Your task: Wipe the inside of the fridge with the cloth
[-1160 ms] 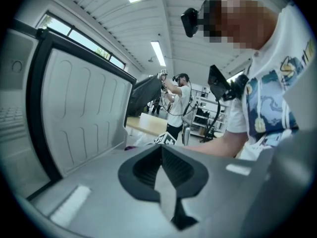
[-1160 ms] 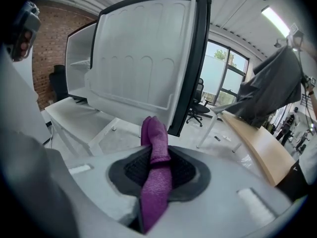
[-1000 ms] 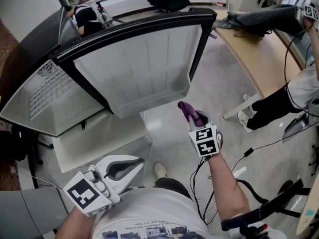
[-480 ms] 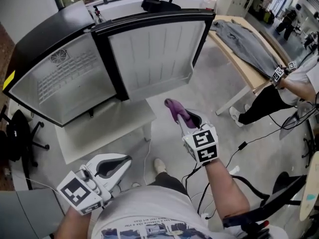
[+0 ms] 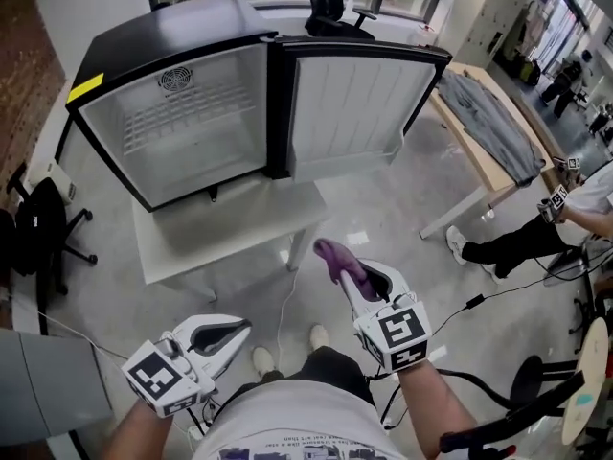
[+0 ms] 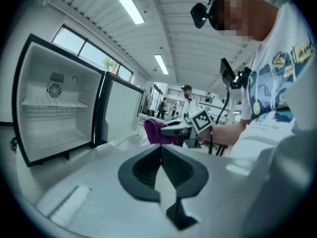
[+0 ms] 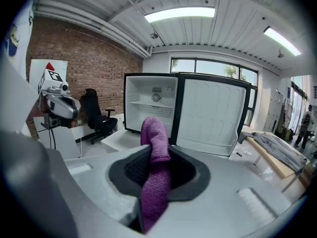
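Grey polished floor all round, with the fridge [image 5: 172,127] on a low white table [image 5: 220,242] ahead of us and its door [image 5: 356,113] swung wide open to the right. Compared with half a second ago, we now see the fridge more square-on, and its whole black top and empty white inside are in view (before, it sat tilted off to the upper left). The right gripper [image 5: 347,274] sits a touch lower in the head view than it did. Its jaws are still clamped on the purple cloth [image 5: 335,255], which pokes up past the tips and hangs down between them in the right gripper view [image 7: 156,157]. So the cloth is well short of the fridge, out over the floor in front of the table. Our left gripper [image 5: 241,328] stays low by our hip, with its jaws pressed together on nothing [image 6: 161,150]. Off to the right, another person [image 5: 565,220] stands near a wooden bench [image 5: 479,156] with a grey garment [image 5: 498,123] on it.
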A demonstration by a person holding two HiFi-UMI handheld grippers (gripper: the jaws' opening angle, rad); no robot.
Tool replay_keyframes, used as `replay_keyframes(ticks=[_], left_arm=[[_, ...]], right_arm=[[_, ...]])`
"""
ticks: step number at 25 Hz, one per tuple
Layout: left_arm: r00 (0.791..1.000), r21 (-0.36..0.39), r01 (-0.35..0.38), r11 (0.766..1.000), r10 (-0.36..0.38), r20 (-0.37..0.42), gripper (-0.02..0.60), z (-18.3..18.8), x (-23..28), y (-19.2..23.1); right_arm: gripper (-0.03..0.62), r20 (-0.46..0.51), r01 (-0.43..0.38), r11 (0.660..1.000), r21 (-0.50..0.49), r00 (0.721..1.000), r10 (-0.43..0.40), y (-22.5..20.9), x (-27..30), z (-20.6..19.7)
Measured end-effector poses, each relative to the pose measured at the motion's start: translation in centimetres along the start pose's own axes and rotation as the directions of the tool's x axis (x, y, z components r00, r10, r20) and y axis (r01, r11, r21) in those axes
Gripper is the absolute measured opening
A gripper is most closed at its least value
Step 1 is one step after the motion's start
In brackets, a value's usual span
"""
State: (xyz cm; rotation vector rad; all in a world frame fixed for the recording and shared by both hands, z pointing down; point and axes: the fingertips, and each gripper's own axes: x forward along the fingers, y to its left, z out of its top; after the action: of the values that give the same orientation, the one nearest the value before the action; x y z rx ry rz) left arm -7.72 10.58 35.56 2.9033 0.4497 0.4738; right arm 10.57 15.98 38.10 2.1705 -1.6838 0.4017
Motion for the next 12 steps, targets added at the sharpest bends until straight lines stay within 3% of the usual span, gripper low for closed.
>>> replay_keyframes(ticks=[6, 12], left_arm=[[0.995, -0.027, -0.09, 0.996, 0.091, 0.046, 0.005, -0.2, -1.4, -2.4], [0.984, -0.032, -0.158, 0.987, 0.16, 0.078, 0.005, 0.6, 0.6, -6.1]], right_arm=[[0.077, 0.042, -0.104, 0.994, -0.031, 0.994, 0.105, 3.5, -3.2, 0.7], [0.077, 0.096, -0.174, 0.982, -0.072, 0.979, 0.18, 2.9, -7.0, 0.6]])
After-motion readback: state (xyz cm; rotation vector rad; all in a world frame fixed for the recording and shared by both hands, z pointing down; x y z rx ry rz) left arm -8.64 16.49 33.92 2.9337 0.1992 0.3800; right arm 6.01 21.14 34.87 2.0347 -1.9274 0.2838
